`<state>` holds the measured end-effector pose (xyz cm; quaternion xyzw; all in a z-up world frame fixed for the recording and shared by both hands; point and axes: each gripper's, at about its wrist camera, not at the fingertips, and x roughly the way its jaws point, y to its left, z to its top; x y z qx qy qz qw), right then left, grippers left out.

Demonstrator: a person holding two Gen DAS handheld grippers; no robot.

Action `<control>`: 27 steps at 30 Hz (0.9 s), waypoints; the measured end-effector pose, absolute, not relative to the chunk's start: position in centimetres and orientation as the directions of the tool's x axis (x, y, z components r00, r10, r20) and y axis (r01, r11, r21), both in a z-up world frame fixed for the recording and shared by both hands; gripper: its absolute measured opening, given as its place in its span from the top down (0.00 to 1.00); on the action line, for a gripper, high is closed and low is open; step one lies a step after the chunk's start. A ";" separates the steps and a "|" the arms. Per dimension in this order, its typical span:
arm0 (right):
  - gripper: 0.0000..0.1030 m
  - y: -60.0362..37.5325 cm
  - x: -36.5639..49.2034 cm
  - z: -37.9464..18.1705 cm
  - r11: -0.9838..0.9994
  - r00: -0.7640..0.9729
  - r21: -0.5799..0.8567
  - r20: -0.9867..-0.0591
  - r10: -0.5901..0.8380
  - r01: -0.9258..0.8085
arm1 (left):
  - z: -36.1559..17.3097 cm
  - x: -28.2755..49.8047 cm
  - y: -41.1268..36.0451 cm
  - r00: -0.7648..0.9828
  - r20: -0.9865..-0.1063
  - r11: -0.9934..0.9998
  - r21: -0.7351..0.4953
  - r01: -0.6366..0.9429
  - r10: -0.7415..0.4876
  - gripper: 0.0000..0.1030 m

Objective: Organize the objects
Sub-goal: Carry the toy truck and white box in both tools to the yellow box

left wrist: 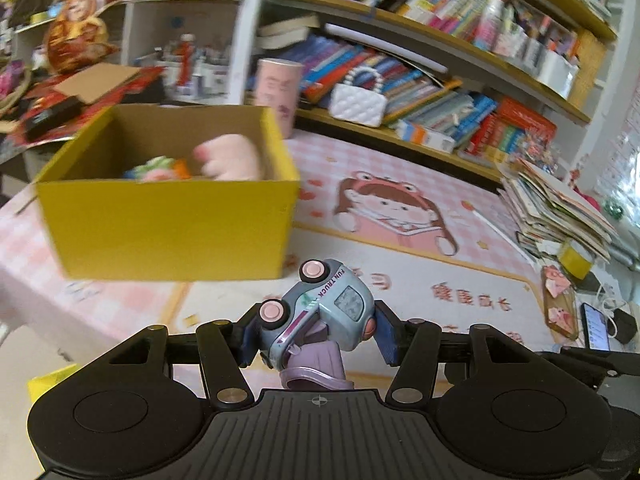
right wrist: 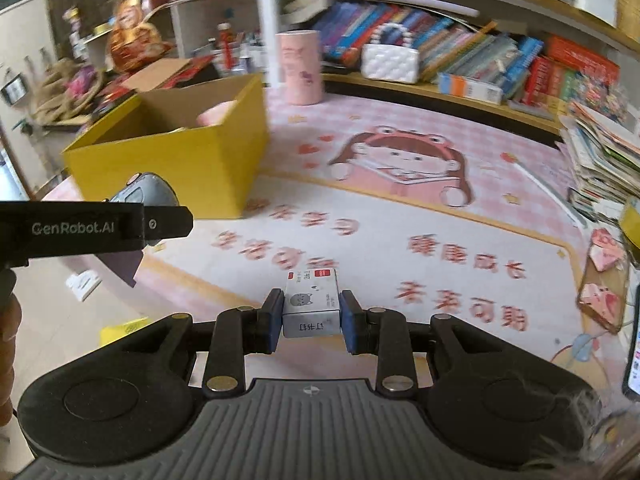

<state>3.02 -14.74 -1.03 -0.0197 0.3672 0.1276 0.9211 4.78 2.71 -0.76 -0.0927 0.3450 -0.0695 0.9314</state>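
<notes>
Now, my left gripper (left wrist: 316, 328): clamps toy truck (left wrist: 324, 304).
My right gripper (right wrist: 311, 320): clamps small white box (right wrist: 311, 306), which only this view shows.
Yellow box (left wrist: 172, 228) at ten o'clock: pink plush (left wrist: 232, 158).

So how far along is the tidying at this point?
Partly done: the yellow box already holds a pink plush toy and some smaller colourful bits. In hand: the left gripper clamps a light-blue toy truck, and the right gripper clamps a small staples box. Both still need dropping in. The pink mat near the box looks otherwise bare.
</notes>
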 end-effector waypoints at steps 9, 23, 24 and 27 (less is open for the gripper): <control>0.73 -7.7 -0.5 -0.7 0.925 0.674 0.053 -0.670 0.313 -0.377 | -0.8 -0.7 9.5 0.777 -0.621 0.972 -0.230 -0.049 -0.108 0.47; 0.73 -1.7 -2.0 0.4 0.904 0.685 0.043 -0.638 0.352 -0.425 | 0.8 -4.4 15.1 0.835 -0.549 0.970 -0.226 -0.090 -0.050 0.47; 0.73 -1.6 -1.9 0.5 0.906 0.684 0.041 -0.641 0.348 -0.422 | 0.9 -4.3 15.2 0.836 -0.546 0.969 -0.231 -0.087 -0.055 0.47; 0.73 -1.3 -1.7 0.5 0.907 0.685 0.025 -0.647 0.335 -0.420 | 0.8 -4.0 15.4 0.837 -0.542 0.967 -0.245 -0.075 -0.072 0.47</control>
